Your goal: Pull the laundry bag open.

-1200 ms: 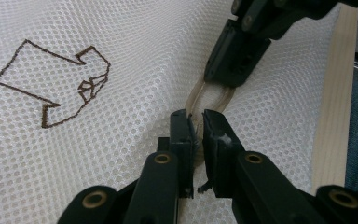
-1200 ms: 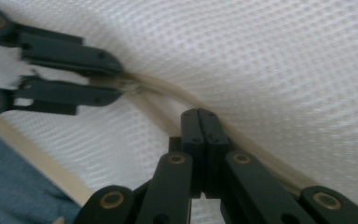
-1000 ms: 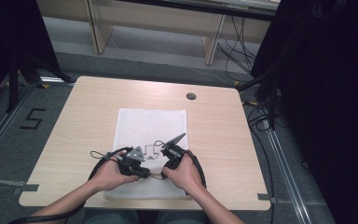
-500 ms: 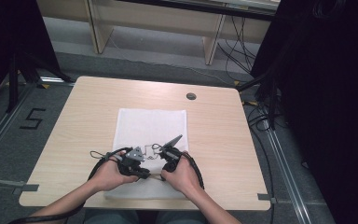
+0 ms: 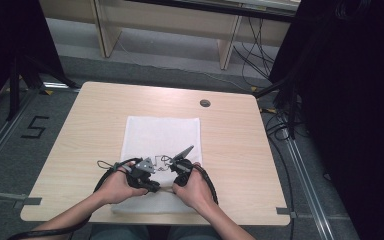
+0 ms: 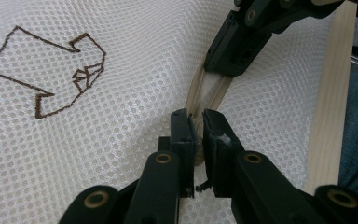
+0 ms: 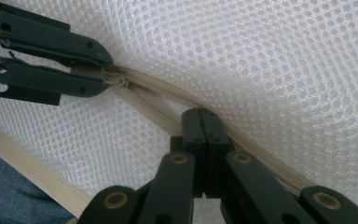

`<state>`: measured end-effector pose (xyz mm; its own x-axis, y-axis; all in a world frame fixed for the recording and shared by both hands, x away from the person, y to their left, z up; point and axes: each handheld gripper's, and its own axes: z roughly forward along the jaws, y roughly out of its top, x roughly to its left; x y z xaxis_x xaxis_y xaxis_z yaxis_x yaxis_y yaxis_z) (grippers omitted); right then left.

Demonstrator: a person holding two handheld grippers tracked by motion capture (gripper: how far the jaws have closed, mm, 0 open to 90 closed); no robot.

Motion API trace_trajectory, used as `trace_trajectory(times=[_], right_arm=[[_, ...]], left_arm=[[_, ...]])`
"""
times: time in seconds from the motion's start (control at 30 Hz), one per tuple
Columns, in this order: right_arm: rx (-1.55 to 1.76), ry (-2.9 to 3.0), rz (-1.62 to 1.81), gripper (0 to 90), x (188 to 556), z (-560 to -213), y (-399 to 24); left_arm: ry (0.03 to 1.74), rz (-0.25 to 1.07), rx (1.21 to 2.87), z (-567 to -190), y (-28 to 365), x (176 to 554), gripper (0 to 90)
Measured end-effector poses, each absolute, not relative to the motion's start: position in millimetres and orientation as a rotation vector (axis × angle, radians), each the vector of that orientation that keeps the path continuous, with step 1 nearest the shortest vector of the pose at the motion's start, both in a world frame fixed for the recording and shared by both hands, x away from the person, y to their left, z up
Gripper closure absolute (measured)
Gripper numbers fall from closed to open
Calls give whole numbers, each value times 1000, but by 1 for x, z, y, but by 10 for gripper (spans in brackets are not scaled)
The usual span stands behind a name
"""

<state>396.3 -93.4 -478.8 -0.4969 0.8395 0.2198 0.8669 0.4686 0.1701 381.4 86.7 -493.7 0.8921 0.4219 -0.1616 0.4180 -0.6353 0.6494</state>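
Here's the pale wooden bench [image 5: 240,150] spreading wide under both claws, and lying flat on it, running away from the person's edge, is the white mesh bag [image 5: 162,132], all tiny round holes up close. The person's two hands come in from the near side, and both claws sit low over the bag's near end, close together. The left claw [image 6: 195,122] is pinched in tight on the beige zipper [image 6: 207,88], its two black jaws clamping something small at the zipper's line, with only a narrow slit between them; whether that is the slider or the tape, the frame is too close to tell. Just beyond the left claw's tips the zipper runs on to the right claw, which bites down on it from above in that view. Switch to the right gripper view: the right claw [image 7: 206,122] has its jaws pressed flat together right on the zipper tape [image 7: 154,100], the bag's mesh bunching up a little around it, and the left claw holds the same zipper further along, up and to the left of those tips. Off to the left of the left claw, stitched on the mesh, there's a small brown outline drawing [image 6: 46,70], an angular figure in thin thread.
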Motion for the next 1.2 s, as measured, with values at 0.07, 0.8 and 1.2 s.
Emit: trace_trajectory(times=[0.07, 0.8, 1.2], right_arm=[[-1511, -2624, -399, 900, 396, -479, -93], [-1508, -2625, -375, 900, 397, -478, -91], [-1505, -2634, -370, 900, 395, -478, -90]], left_arm=[[580, 17, 2344, -493, 86, 381, 829], [655, 95, 2392, -487, 131, 386, 830], [681, 44, 2343, -487, 142, 380, 829]])
